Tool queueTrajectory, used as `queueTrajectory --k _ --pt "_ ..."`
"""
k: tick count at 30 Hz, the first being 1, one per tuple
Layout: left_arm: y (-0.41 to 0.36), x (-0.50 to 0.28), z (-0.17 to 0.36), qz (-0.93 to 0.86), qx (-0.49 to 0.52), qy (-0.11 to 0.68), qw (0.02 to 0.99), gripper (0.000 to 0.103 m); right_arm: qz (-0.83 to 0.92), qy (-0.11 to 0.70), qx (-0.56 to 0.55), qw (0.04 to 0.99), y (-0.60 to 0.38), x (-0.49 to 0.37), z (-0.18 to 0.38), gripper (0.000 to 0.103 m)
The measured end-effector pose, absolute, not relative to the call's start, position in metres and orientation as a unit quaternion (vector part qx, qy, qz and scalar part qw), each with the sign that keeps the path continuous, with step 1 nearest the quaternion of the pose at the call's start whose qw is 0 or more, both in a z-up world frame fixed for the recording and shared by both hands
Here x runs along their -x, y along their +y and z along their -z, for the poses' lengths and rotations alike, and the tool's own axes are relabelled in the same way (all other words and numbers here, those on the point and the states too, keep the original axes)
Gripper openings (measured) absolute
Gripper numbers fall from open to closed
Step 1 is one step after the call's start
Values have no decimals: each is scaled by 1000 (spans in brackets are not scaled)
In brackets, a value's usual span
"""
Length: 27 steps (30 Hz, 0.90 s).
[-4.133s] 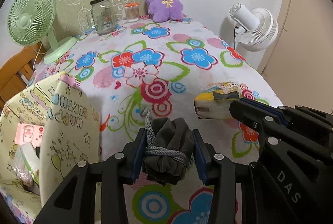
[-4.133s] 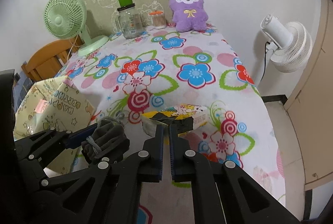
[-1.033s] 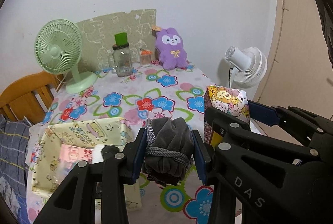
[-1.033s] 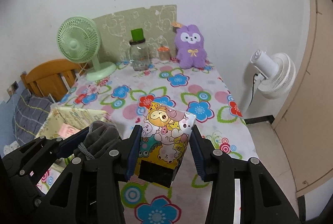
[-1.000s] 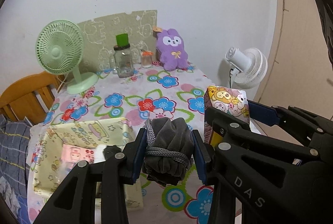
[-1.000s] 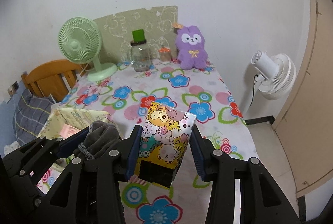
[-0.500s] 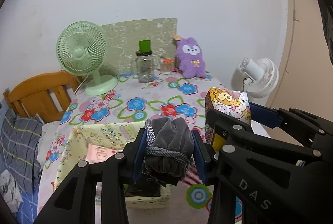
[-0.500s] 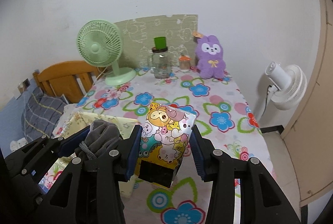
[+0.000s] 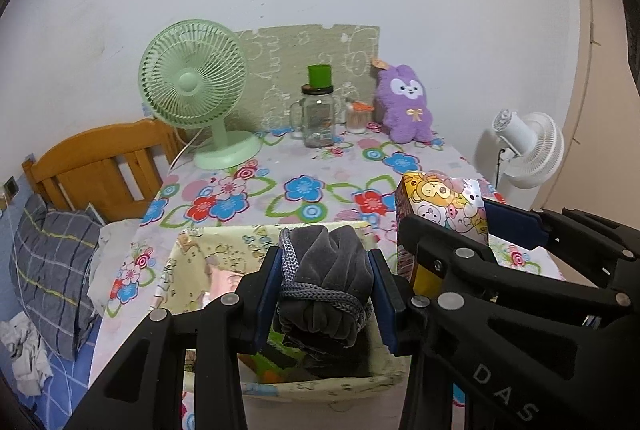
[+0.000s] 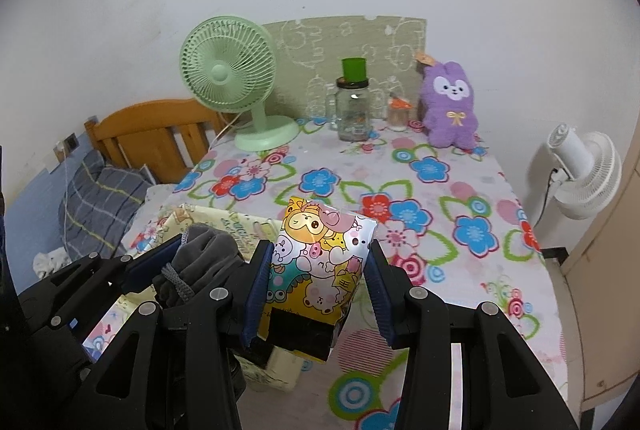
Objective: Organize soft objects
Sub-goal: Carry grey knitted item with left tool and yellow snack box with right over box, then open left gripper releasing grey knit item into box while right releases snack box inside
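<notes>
"DAS" on right hand-held gripper [image 9: 444, 214]

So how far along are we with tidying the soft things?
Midway. The left gripper clamps the grey velvet drawstring pouch over the open pale-yellow printed fabric bin, which already holds some items. The right gripper grips the glossy cartoon-print tissue pack beside it. Neither has been dropped in yet.

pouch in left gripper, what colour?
Dark grey pouch with a lighter grey braided cord; clearest in the left wrist view.
</notes>
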<state>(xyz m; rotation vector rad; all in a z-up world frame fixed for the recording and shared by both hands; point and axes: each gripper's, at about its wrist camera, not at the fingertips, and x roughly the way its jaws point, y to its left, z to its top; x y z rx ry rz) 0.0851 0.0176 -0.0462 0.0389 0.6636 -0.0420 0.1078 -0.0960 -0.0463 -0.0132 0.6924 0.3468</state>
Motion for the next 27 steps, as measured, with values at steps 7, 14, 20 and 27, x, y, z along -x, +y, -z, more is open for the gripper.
queueTrajectory --k 7,14,20,27 --pt "40 -98 57 6 -16 337 941 44 -189 350 8 917 -73 -119 55 48" --pt "61 -110 67 -11 -10 351 936 45 -211 364 14 907 -50 -134 64 48" --pt "77 -118 77 -23 -7 364 931 45 -225 375 21 899 -32 -145 73 48" --pt "94 -123 90 -37 0 383 923 67 -242 389 19 889 -16 -158 83 48"
